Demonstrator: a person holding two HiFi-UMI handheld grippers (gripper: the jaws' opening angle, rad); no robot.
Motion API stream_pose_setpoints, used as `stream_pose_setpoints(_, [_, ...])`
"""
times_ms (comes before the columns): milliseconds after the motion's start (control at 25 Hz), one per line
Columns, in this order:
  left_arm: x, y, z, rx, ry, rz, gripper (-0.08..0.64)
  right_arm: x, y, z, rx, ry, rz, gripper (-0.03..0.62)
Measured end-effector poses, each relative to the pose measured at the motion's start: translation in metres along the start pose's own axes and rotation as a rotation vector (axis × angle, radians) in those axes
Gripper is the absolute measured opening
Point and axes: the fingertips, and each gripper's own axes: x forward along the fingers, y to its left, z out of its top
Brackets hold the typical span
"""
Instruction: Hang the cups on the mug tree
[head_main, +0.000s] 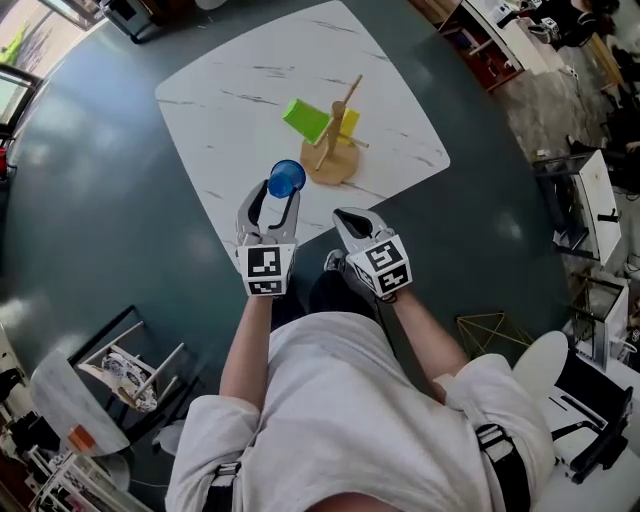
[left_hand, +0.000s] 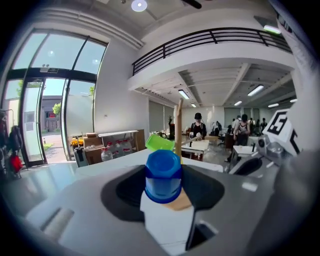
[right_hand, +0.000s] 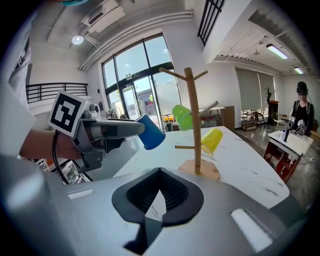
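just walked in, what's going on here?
A person with a gripper in each hand is loading a wooden mug tree on a white marble table. The green cup and yellow cup already hang on it. The left gripper holds a blue cup short of the tree; the right gripper is shut and empty.

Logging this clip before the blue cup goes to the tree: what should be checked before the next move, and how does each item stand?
1. Grip on blue cup: ok, the left gripper has it clamped between its jaws.
2. Right gripper free: ok, jaws together on nothing.
3. Mug tree upright on the table: ok.
4. Free peg: ok, the top pegs are bare.
5. Green cup and yellow cup seated firmly: cannot tell; both hang on pegs.
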Motion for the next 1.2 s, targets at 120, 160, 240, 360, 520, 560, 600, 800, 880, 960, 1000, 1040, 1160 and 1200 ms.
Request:
stream_pose_setpoints(120, [0.003,-0.016,0.000,0.001,-0.003,-0.013,0.216,-0.011,-0.012,-0.003,0.005,-0.015,-0.005,-0.002])
stream_pose_setpoints(160, [0.004,-0.020,-0.002,-0.009,0.003,-0.013,0.216,-0.014,-0.015,-0.004,0.013,-0.018,-0.007,-0.002])
stream_pose_setpoints(240, [0.006,-0.024,-0.003,-0.029,0.011,-0.013,0.215,-0.020,-0.018,-0.008,0.030,-0.023,-0.009,-0.002])
stream_pose_setpoints(360, [0.012,-0.029,-0.001,-0.031,0.015,-0.024,0.215,-0.024,-0.022,-0.012,0.047,-0.028,-0.014,-0.002])
stream_pose_setpoints(520, [0.021,-0.040,-0.006,-0.042,0.036,-0.066,0.216,-0.026,-0.024,-0.017,0.074,-0.040,-0.024,-0.002])
stream_pose_setpoints(560, [0.024,-0.042,-0.008,-0.045,0.046,-0.075,0.216,-0.027,-0.024,-0.017,0.085,-0.043,-0.025,-0.002])
stream_pose_setpoints(600, [0.026,-0.044,-0.009,-0.045,0.057,-0.081,0.216,-0.028,-0.025,-0.016,0.097,-0.047,-0.027,-0.002])
stream_pose_setpoints(800, [0.038,-0.047,-0.013,-0.040,0.089,-0.104,0.216,-0.033,-0.027,-0.008,0.118,-0.073,-0.049,-0.002])
stream_pose_setpoints(880, [0.041,-0.050,-0.014,-0.034,0.095,-0.112,0.216,-0.034,-0.028,-0.007,0.122,-0.076,-0.059,-0.002])
stream_pose_setpoints(960, [0.044,-0.053,-0.016,-0.029,0.098,-0.121,0.216,-0.035,-0.028,-0.008,0.127,-0.075,-0.067,-0.002])
stream_pose_setpoints(1000, [0.045,-0.054,-0.017,-0.027,0.099,-0.125,0.216,-0.036,-0.028,-0.009,0.129,-0.073,-0.071,-0.002])
stream_pose_setpoints(1040, [0.045,-0.055,-0.018,-0.025,0.101,-0.129,0.216,-0.036,-0.028,-0.009,0.129,-0.072,-0.074,-0.002])
stream_pose_setpoints(1160, [0.047,-0.058,-0.020,-0.027,0.105,-0.137,0.216,-0.039,-0.030,-0.010,0.130,-0.067,-0.082,-0.002])
stream_pose_setpoints(1200, [0.049,-0.058,-0.021,-0.029,0.106,-0.138,0.216,-0.040,-0.030,-0.010,0.128,-0.066,-0.084,-0.002])
